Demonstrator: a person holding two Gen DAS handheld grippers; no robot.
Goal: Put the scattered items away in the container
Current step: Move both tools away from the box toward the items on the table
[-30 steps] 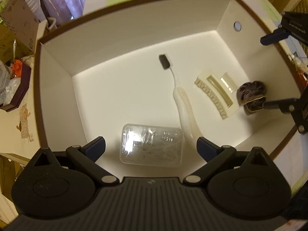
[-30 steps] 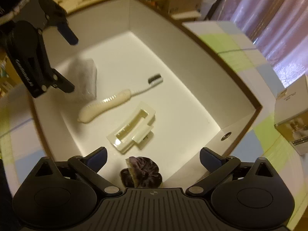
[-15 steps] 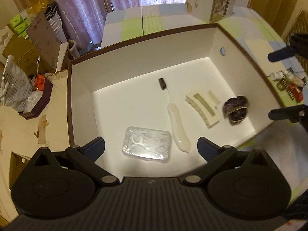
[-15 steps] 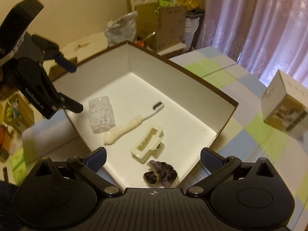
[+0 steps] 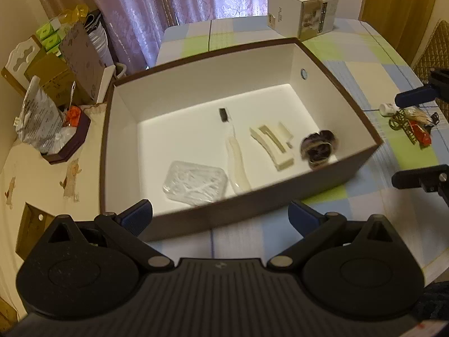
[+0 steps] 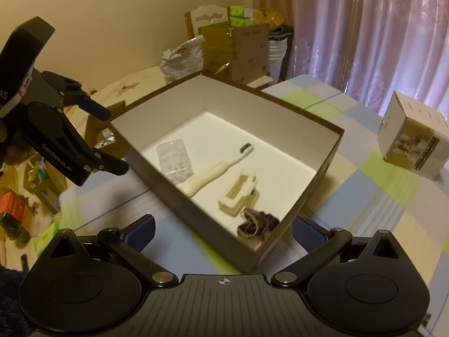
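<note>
White card lines the brown-edged storage box (image 5: 213,70), and four things already lie on its floor: a clear plastic case (image 5: 195,183) near my left side; a cream-handled toothbrush (image 5: 234,151) just beside it, bristles pointing to the far wall; a cream hair clip (image 5: 272,147) beyond that; a dark scrunchie (image 5: 318,147) close to the right-hand wall; none of them overlap as far as I can see, though the case and the brush handle sit very close.

Judging by that, most of the tidying is done; what looks left is a small cluster on the checked tablecloth (image 5: 362,64) outside the box, to the right: a little white bottle (image 5: 387,108) and a tangle of green, red and straw-coloured bits (image 5: 409,125) I cannot name; whether the white carton (image 5: 301,9) at the far end of the table counts as scattered I cannot say.

My left gripper (image 5: 220,214) hangs over the near edge of the box with its blue pads spread wide, nothing between them and touching nothing; my right gripper (image 6: 223,230) is likewise spread wide and empty, poised above the box's near corner; in the left view its fingers (image 5: 415,97) show near that cluster, apart from it.
</note>
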